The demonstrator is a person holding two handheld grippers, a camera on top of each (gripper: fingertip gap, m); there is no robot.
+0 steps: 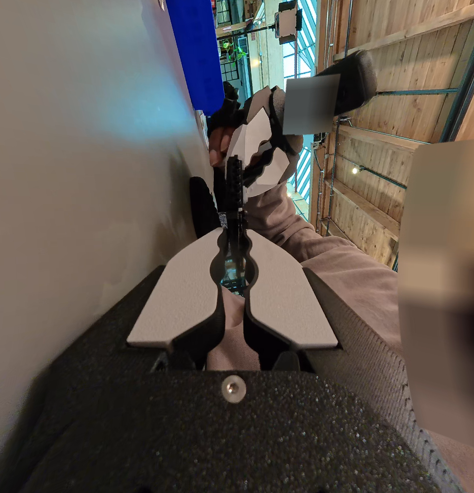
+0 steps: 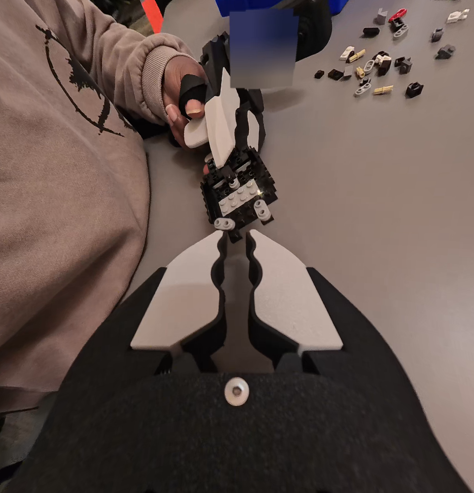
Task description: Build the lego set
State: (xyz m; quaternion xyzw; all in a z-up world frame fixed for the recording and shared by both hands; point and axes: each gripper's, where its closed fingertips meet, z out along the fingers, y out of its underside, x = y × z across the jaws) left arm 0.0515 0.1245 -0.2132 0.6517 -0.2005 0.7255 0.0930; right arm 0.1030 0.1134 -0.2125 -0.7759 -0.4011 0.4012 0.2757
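Item: black lego assembly [image 2: 239, 194] with light grey plates, held edge-on between the nearly closed fingers of the left gripper [image 1: 234, 234], which clamp its far end. Right gripper [image 2: 234, 233]: fingers narrowly parted, a small black piece [image 2: 235, 236] of the assembly's near edge seen between the tips; firm grip cannot be told. Loose lego pieces [image 2: 377, 64] are scattered on the grey table [image 2: 363, 213], well beyond and right of the right fingertips.

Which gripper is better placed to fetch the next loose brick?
Right. The left gripper is clamped on the lego assembly; loose bricks lie on the table to the right of the right gripper.
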